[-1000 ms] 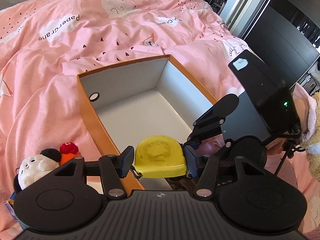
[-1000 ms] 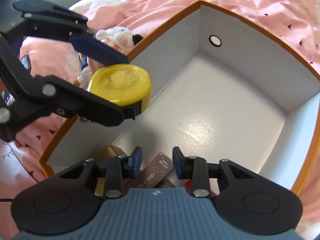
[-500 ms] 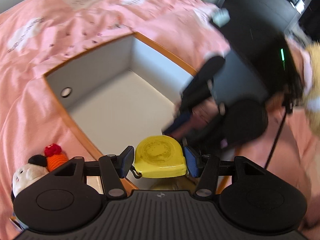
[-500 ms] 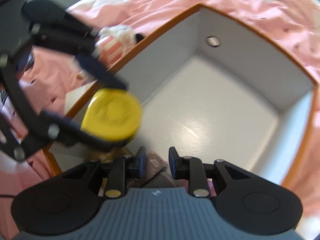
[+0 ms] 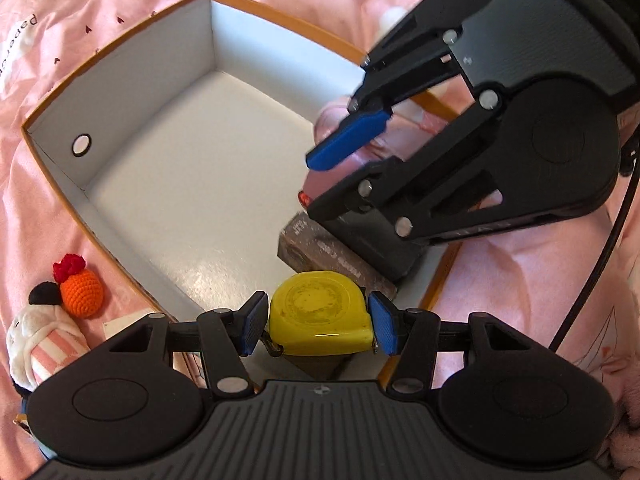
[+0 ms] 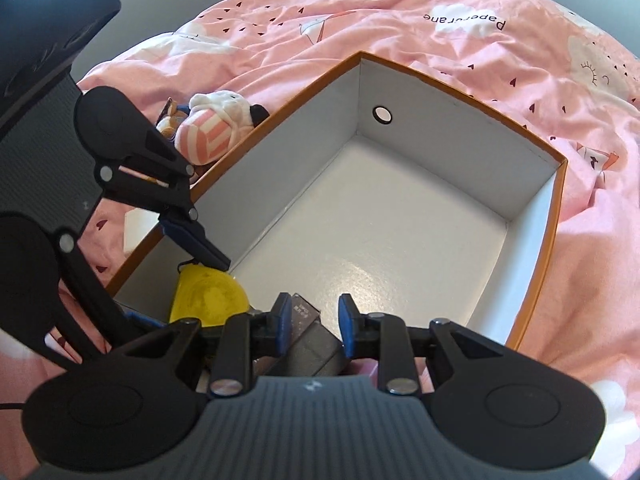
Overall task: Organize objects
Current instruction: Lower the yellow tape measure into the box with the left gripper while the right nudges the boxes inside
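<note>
My left gripper (image 5: 318, 328) is shut on a yellow tape measure (image 5: 320, 314), low over the near corner of an orange box with white inner walls (image 5: 140, 92). In the right wrist view the tape measure (image 6: 208, 296) hangs beside the box wall (image 6: 440, 120), under one left finger (image 6: 198, 242). My right gripper (image 6: 314, 322) is open by a narrow gap with nothing between its pads. It hovers over a dark card box (image 6: 308, 344) lying in the orange box. From the left wrist view the right gripper (image 5: 344, 164) stands above the dark card box (image 5: 320, 248) and a pink object (image 5: 336, 116).
The box rests on a pink printed duvet (image 6: 400, 20). A white plush in pink stripes (image 5: 40, 344) and an orange crochet toy (image 5: 82, 292) lie outside the box's left wall. The plush (image 6: 212, 132) also shows behind the left gripper. A black cable (image 5: 592, 264) runs at the right.
The left gripper has carried the tape measure over the rim and down into the box's near corner, tilting steeply. The right gripper's jaws have narrowed and it has lifted away from the dark card box.
</note>
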Demonstrator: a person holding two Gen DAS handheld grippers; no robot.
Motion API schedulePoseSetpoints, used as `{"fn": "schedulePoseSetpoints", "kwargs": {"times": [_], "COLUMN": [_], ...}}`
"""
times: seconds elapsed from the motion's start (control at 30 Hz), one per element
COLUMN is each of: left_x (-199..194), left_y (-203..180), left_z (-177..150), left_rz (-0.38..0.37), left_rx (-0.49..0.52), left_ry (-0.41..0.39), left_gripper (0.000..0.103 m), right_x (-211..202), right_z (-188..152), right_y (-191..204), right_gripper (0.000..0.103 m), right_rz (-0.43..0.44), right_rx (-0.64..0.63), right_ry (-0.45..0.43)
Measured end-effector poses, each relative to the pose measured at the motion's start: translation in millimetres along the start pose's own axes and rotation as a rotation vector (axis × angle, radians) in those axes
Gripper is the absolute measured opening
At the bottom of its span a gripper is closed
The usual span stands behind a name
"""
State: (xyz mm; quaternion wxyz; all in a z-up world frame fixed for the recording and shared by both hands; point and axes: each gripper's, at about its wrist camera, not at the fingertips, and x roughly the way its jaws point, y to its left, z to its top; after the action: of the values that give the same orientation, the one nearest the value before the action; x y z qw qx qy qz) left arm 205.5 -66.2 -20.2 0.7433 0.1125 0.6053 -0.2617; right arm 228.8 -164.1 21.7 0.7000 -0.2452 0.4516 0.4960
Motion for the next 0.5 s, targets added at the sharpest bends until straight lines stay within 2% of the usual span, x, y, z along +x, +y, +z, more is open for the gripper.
{"fn": "schedulePoseSetpoints", "kwargs": {"times": [0.13,0.3,0.37,0.5], "left_x": [2,0,-3,-18], "left_y": [-3,2,4,11], "left_z": [-2,-6,-8,-17], "left_rz": [0.019,0.006,-0.001,-0.003], "left_rx": [-0.001,-0.029,-0.042,-0.084], "left_ry": [0.02,0.024,0.015,-0.054], "left_gripper": [0.063,0.062,0.063,0.063], "right_x": [1,-1,-4,-9], "right_z": [-4,-6,-7,-7], "right_y": [3,9,11,16], "right_gripper": [0.028,0.031,0.032,0.032], "right_rz": [-0.011,-0.023,-0.025,-0.025], "right_rx": [-0.001,-0.013,-0.014,0.005], "right_ry": [0.003,0.006,0.0,-0.015]}}
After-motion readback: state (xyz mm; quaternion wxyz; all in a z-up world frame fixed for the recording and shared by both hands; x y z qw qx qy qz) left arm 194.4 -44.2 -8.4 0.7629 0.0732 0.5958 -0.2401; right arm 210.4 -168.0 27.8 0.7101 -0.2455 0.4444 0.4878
